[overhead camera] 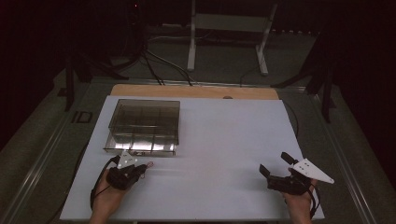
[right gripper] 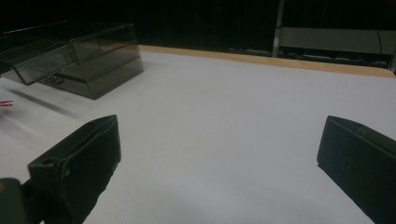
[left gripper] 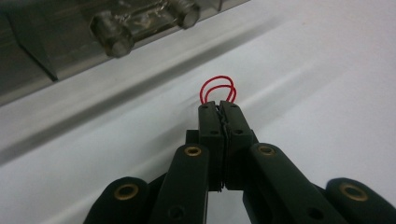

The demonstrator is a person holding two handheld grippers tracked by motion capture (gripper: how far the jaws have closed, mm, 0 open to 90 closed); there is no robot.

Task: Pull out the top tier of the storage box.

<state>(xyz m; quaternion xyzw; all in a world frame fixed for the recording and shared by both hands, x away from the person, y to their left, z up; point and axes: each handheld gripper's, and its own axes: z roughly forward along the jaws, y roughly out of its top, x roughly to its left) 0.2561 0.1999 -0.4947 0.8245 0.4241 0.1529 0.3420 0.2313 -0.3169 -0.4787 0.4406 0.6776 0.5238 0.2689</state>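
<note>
My left gripper (left gripper: 218, 108) is shut on a small red wire loop (left gripper: 217, 90), whose two thin arcs stick out past the fingertips. In the high view the same left gripper (overhead camera: 142, 168) sits low over the white table (overhead camera: 219, 154), just in front of a smoky clear plastic box (overhead camera: 144, 126) with inner dividers. The red wire loop (overhead camera: 149, 164) shows at its tip. My right gripper (overhead camera: 273, 164) rests at the table's right front, open, with nothing between its wide-apart jaws (right gripper: 219, 154). The box (right gripper: 79, 56) appears at the far left of the right gripper view.
The box's front edge with two clear hinge knobs (left gripper: 144, 25) lies close ahead of the left gripper. A wooden strip (overhead camera: 194, 91) runs along the table's far edge. Beyond it stand a metal frame (overhead camera: 229, 32) and cables on the dark floor.
</note>
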